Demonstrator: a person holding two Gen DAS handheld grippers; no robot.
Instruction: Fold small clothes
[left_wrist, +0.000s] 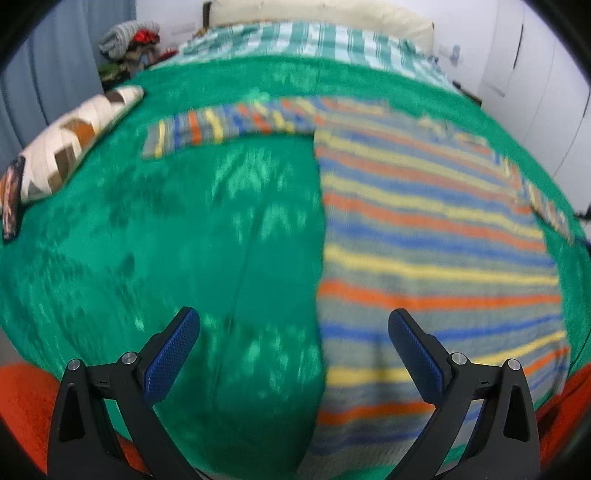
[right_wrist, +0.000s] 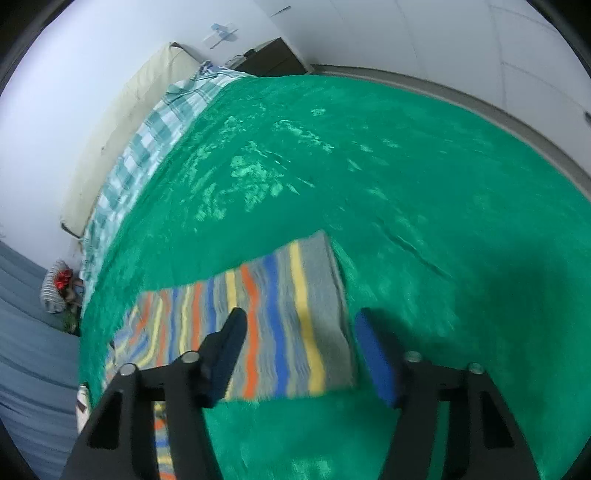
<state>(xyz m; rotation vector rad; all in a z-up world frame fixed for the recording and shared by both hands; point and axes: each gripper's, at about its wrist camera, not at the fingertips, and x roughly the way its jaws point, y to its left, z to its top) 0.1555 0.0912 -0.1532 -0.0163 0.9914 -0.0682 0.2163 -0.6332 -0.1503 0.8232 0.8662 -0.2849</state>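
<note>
Both tongs hang spread wide and empty over a bed: the left tongs (left_wrist: 293, 328), blue textured pads facing each other, hover above the near left edge of a striped sweater (left_wrist: 424, 236), touching nothing, while the right tongs (right_wrist: 299, 332) straddle the right-hand edge of a sleeve end (right_wrist: 280, 325), their contact with the cloth impossible to tell. One garment is in view, a knitted piece banded in grey, blue, yellow and orange, lying flat with one sleeve (left_wrist: 229, 125) stretched to the far left and the other toward the right. It rests on a single plush green blanket (left_wrist: 166, 229) with a shiny, rumpled nap. Beyond lie one green-and-white checked sheet (left_wrist: 306, 44) and one long cream bolster (right_wrist: 122, 122) against the wall; one patchwork cushion (left_wrist: 70, 144) in brown and cream sits at the far left.
</note>
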